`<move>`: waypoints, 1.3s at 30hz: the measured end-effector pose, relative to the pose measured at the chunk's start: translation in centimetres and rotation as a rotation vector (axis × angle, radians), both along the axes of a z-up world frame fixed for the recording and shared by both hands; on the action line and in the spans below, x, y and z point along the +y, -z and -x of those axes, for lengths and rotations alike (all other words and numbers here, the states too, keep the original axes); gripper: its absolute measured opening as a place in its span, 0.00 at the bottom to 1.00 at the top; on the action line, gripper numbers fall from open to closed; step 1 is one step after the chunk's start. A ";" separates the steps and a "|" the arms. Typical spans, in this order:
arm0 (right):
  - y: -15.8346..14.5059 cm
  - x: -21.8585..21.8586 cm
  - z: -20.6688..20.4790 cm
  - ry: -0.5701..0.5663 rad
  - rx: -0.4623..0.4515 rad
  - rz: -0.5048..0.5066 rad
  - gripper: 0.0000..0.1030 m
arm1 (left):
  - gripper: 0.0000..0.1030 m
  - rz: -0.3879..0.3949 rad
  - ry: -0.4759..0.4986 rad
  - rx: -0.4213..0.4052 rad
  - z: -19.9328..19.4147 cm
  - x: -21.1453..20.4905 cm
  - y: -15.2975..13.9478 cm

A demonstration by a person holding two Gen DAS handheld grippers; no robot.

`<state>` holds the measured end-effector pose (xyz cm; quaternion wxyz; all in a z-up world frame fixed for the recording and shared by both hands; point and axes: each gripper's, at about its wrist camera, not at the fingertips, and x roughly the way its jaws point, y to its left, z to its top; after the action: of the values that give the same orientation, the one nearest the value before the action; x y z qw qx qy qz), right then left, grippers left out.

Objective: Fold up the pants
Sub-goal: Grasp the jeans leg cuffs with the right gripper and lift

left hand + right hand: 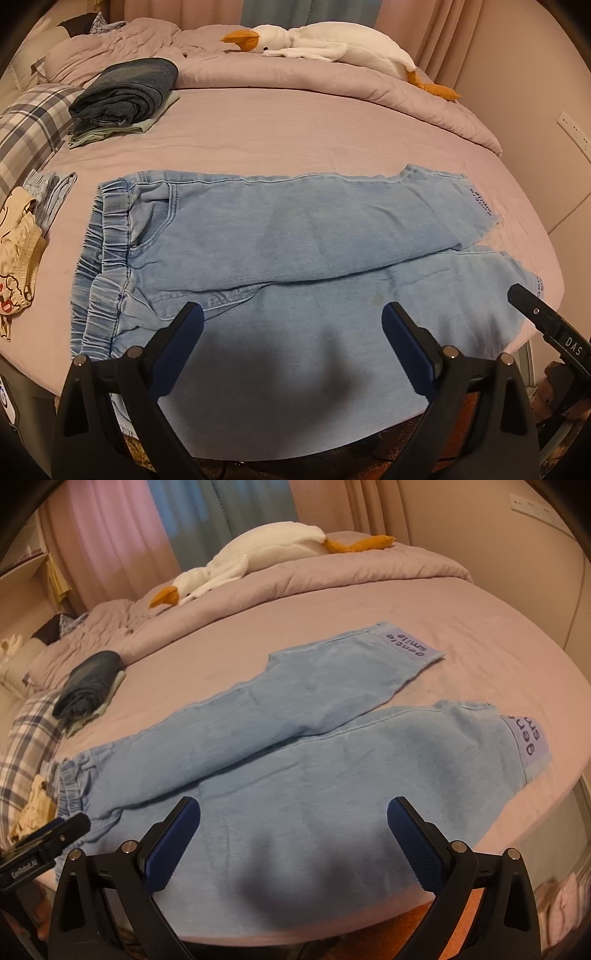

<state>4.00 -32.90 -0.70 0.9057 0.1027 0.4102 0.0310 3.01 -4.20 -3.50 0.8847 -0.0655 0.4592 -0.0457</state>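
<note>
I have the pants [295, 236] spread flat on the pink bed sheet [295, 136], near the edge closest to me, waistband to my left and both legs running off to the right. They are pale, washed-out blue denim with a gathered elastic waistband [99, 266] and a stitched front pocket just beside it. The legs lie side by side and overlap slightly along the middle; each cuff carries a lilac patch [408, 646] printed "gentle smile" (upside down from the right wrist camera).

My left gripper [291, 325] hovers above the near leg with its blue-padded fingers [184, 332] spread wide, holding nothing. My right gripper [293, 818] is the same, splayed apart over the near leg further toward the cuffs, empty.

Further back on the bed sits a stack of folded clothes [125, 96], dark denim on top, and a plush goose [332, 46] lies on the rumpled duvet [332, 79].
</note>
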 end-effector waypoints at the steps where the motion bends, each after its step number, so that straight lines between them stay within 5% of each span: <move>1: 0.0 -0.1 0.0 0.002 -0.001 -0.001 0.98 | 0.94 0.001 -0.002 -0.001 0.0 0.0 0.0; 8: -0.2 -2.0 -0.4 0.041 -0.008 -0.014 0.98 | 0.91 0.011 -0.023 0.015 -0.4 0.7 0.2; 14: -0.9 -10.5 -4.2 0.170 0.022 -0.040 0.89 | 0.91 0.019 -0.052 0.023 -0.7 1.5 0.4; 19: 1.5 -18.9 -9.4 0.307 0.178 -0.032 0.83 | 0.91 0.039 -0.073 0.053 -1.0 2.1 1.1; 25: 6.9 -22.1 -13.0 0.318 0.365 -0.024 0.78 | 0.91 0.033 -0.104 0.073 -1.5 3.1 1.8; 26: 7.0 -21.7 -13.0 0.312 0.348 0.011 0.70 | 0.91 0.033 -0.111 0.077 -1.5 3.3 1.9; 27: 6.6 -21.0 -13.0 0.301 0.318 0.056 0.42 | 0.91 0.032 -0.117 0.079 -1.6 3.5 1.9; 29: 5.5 -20.1 -12.8 0.280 0.284 0.063 0.14 | 0.91 0.031 -0.132 0.080 -1.7 4.1 1.9; 34: 2.0 -20.1 -11.8 0.325 0.132 0.110 0.13 | 0.91 0.041 -0.170 0.055 -1.8 5.5 1.4; 39: 5.7 -19.4 -14.0 0.338 0.287 0.226 0.18 | 0.91 0.069 -0.227 0.083 -2.0 7.5 2.3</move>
<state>17.97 -52.31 -6.40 0.8363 0.0712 0.5122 -0.1819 5.01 3.26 -5.75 0.8618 -0.1491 0.4830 0.0419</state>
